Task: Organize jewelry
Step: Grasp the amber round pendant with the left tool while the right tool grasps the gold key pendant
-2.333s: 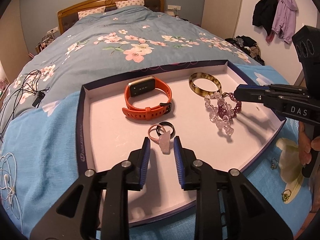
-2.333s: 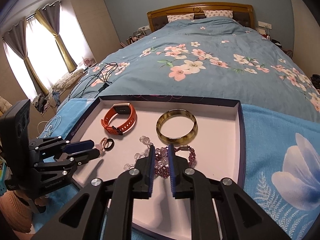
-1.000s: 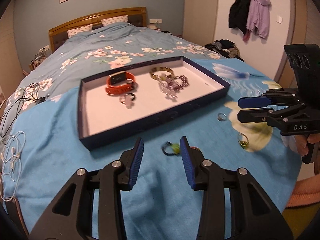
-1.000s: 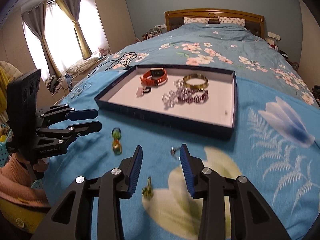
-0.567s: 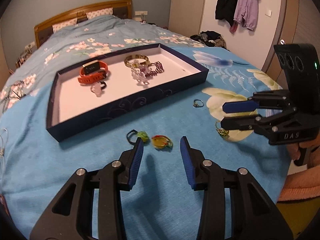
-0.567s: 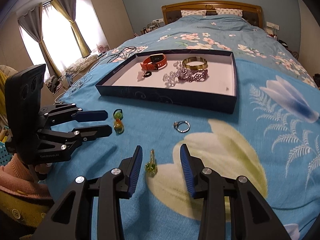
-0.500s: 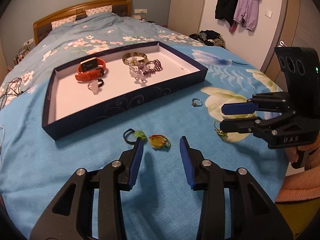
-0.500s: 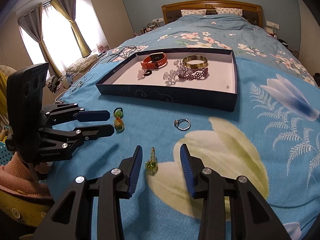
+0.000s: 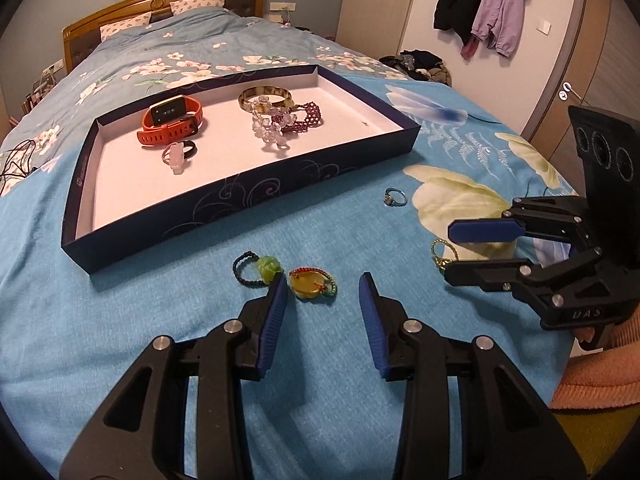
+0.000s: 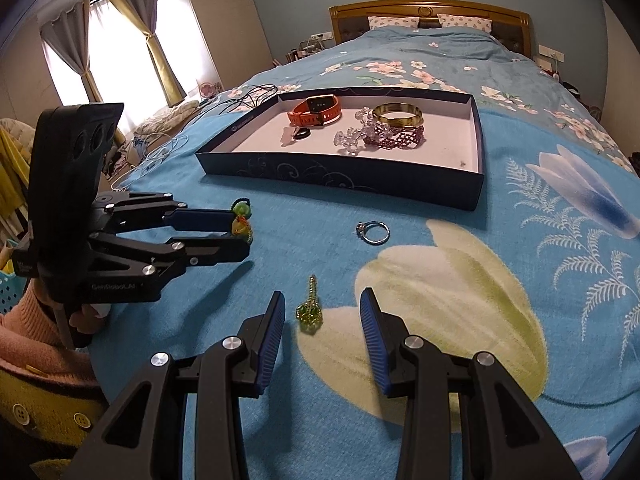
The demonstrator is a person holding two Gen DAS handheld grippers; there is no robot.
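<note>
A dark blue tray [image 9: 248, 194] [image 10: 340, 182] on the bed holds an orange watch [image 9: 170, 126], an amber bangle [image 9: 265, 96], bead bracelets [image 9: 286, 122] and small rings [image 9: 178, 154]. On the blanket lie an amber pendant [image 9: 310, 280], a green bead ring [image 9: 260, 268], a silver ring [image 9: 395, 197] [image 10: 373, 232] and a gold-green charm [image 10: 310, 308] [image 9: 440, 254]. My left gripper [image 9: 323, 298] is open, just short of the amber pendant. My right gripper [image 10: 322, 314] is open, with the charm between its fingertips on the blanket.
Cables and earphones [image 10: 160, 152] lie on the bed's left side. Coats [image 9: 484, 6] hang on the wall at right, above a clothes pile [image 9: 420, 62]. A wooden headboard [image 10: 430, 10] closes the far end. The blanket drops off at the near edge.
Both grippers pulled back from the tray to the near blanket and opened wide. In the last half second each crept slightly closer to the loose pieces.
</note>
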